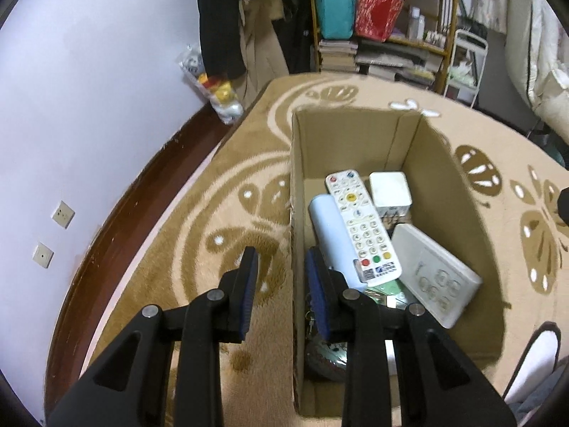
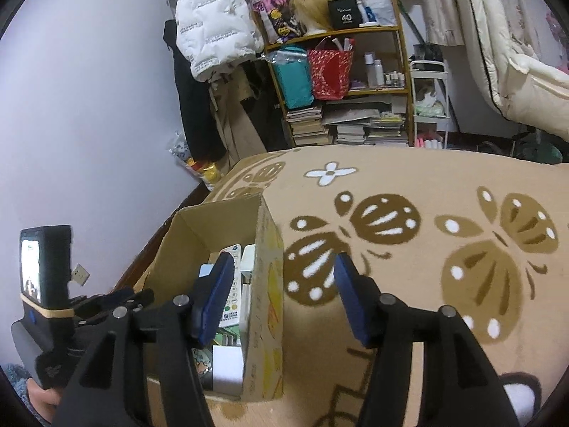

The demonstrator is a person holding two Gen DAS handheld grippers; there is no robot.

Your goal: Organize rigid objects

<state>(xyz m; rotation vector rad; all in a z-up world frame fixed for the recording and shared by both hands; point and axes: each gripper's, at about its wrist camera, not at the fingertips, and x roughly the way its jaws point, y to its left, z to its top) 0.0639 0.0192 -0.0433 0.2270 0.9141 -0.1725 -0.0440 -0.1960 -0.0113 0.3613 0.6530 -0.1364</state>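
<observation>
Cardboard box (image 1: 444, 185) on the carpet (image 1: 220, 192), holding remote (image 1: 359, 224), white cube, flat panel and blue cylinder. My left gripper (image 1: 281, 270), straddling the box's near wall, clenched but empty; my right gripper (image 2: 282, 274) released beside the box. Judged nearly complete.

The rug (image 2: 409, 192) is tan with dark brown butterflies, white dots and a white flower. The cardboard box (image 1: 437, 178) is plain brown inside, with yellow print on its outer wall. In it lie a white remote control (image 1: 361, 224) with red, yellow and green buttons, a pale blue cylinder (image 1: 329, 231) and a white square box (image 1: 389, 190). The gripper pads (image 2: 350, 291) are dark blue on black arms.
</observation>
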